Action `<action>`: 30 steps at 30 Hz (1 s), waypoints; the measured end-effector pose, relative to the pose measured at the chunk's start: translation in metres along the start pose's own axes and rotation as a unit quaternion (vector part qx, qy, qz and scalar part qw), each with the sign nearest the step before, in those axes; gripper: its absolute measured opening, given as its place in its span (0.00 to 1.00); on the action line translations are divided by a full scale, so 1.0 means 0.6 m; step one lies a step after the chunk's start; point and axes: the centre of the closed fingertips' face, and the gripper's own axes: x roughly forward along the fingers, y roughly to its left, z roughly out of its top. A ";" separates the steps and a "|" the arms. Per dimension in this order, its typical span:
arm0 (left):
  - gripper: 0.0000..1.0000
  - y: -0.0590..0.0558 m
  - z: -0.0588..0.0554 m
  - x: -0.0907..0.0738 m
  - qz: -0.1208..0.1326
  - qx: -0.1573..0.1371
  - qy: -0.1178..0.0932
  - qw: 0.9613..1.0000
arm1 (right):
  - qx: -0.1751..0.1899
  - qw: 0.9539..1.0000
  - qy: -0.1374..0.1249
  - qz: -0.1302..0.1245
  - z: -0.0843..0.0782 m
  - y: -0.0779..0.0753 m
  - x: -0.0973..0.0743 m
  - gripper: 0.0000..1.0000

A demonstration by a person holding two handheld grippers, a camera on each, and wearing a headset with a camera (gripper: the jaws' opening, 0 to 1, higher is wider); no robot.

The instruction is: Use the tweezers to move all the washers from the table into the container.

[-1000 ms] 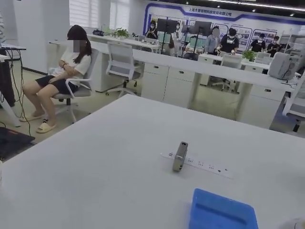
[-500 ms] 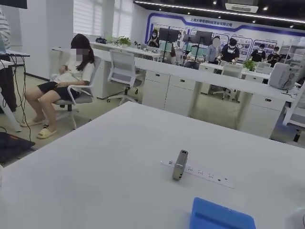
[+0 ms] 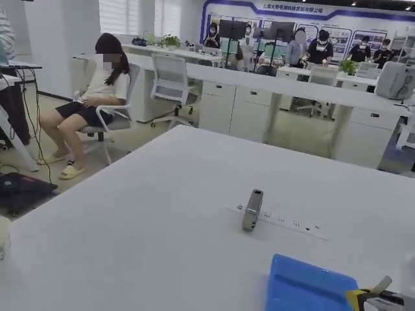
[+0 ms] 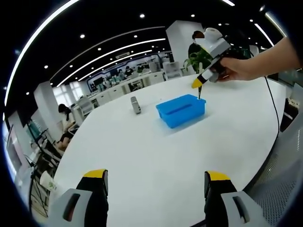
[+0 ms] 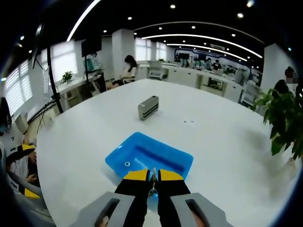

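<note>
A blue container (image 5: 149, 158) lies on the white table (image 5: 94, 137), just ahead of my right gripper (image 5: 152, 174). That gripper is shut on slim metal tweezers (image 5: 153, 185), whose tips point down at the container's near rim. One small washer (image 5: 127, 164) lies inside the container at its left end. In the head view the container (image 3: 305, 285) is at the bottom edge, with the right gripper (image 3: 371, 295) at its right corner. My left gripper (image 4: 156, 182) stands open and holds nothing, well back from the container (image 4: 181, 109). A hand holds the right gripper (image 4: 202, 79) above it.
A grey box-shaped device (image 3: 252, 209) stands on a white power strip (image 3: 285, 221) beyond the container. A paper cup (image 3: 3, 236) sits at the table's left edge. A potted plant (image 5: 284, 118) is on the right. A person (image 3: 97, 91) sits on a chair beyond the table.
The head camera has shifted a little. The right gripper's yellow tip has come into the head view at the container's right corner.
</note>
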 end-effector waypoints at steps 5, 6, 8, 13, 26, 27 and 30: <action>0.85 -0.002 -0.006 0.002 -0.002 0.004 0.011 1.000 | 0.000 1.000 0.007 -0.003 -0.009 -0.007 0.027 0.02; 0.85 -0.002 -0.007 0.003 -0.002 0.003 0.012 1.000 | 0.003 1.000 0.010 -0.003 -0.014 -0.010 0.034 0.02; 0.85 -0.002 -0.009 0.003 -0.003 0.003 0.015 1.000 | 0.005 1.000 0.015 -0.005 -0.022 -0.015 0.044 0.02; 0.85 -0.003 -0.015 0.005 -0.004 0.005 0.027 1.000 | 0.008 1.000 0.026 -0.007 -0.036 -0.016 0.053 0.02; 0.86 -0.004 -0.033 0.012 -0.007 -0.001 0.056 0.998 | 0.000 0.999 0.039 -0.008 -0.052 -0.018 0.088 0.03; 0.86 -0.004 -0.034 0.012 -0.007 -0.001 0.058 0.998 | 0.000 0.999 0.042 -0.008 -0.056 -0.018 0.092 0.03; 0.86 -0.005 -0.041 0.015 -0.007 0.002 0.070 0.998 | -0.002 0.999 0.045 -0.007 -0.062 -0.019 0.099 0.03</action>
